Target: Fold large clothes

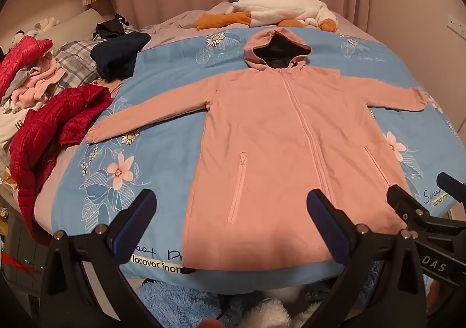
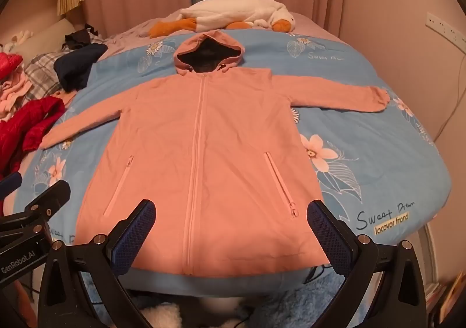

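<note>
A pink hooded zip jacket (image 1: 279, 135) lies flat, front up, on the blue flowered quilt (image 1: 163, 147), sleeves spread to both sides and hood pointing away. It also shows in the right wrist view (image 2: 198, 147). My left gripper (image 1: 231, 223) is open and empty, held above the hem's left part. My right gripper (image 2: 231, 229) is open and empty above the hem's right part. The right gripper also shows at the right edge of the left wrist view (image 1: 422, 191). The left gripper shows at the left edge of the right wrist view (image 2: 38, 191).
A red puffer jacket (image 1: 49, 135) and a heap of clothes (image 1: 32, 80) lie at the bed's left. A dark navy garment (image 1: 119, 54) lies at back left. A white plush goose (image 1: 279, 11) lies across the far end. A fluffy blue rug (image 1: 180, 304) is below the bed's near edge.
</note>
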Available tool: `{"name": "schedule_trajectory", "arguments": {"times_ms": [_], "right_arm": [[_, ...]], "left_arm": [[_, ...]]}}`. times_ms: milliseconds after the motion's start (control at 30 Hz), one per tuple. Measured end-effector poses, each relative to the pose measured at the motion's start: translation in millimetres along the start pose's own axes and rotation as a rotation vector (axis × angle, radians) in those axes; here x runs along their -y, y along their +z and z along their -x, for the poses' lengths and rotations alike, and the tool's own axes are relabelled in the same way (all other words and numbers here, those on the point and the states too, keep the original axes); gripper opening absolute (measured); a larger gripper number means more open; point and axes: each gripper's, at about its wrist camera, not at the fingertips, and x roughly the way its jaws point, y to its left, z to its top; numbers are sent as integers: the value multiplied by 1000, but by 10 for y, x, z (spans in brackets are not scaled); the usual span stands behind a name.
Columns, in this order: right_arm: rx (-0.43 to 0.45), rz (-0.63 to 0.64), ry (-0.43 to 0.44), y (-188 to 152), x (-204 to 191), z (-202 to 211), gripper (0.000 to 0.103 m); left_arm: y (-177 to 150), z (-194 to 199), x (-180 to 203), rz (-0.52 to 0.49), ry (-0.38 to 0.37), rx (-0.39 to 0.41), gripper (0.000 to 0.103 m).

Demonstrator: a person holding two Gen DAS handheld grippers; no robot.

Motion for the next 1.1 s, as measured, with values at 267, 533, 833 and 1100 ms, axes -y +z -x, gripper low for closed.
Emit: {"name": "schedule_trajectory", "arguments": {"times_ms": [267,533,833,1100], "right_arm": [[-6,-4,4,1,-5,-4,103],[-4,-1,4,57,-7,9,103],[-6,-10,4,29,7,-4,103],[-10,-9,6,22,8,-16,103]], "left_arm": [[-75,16,-73,-3,3,-5,103],[-13,-51,5,-18,-2,-16,103],[-30,-55,10,-13,0,-18,103],[-32,-49,3,-12,-7,-20,103]]}}
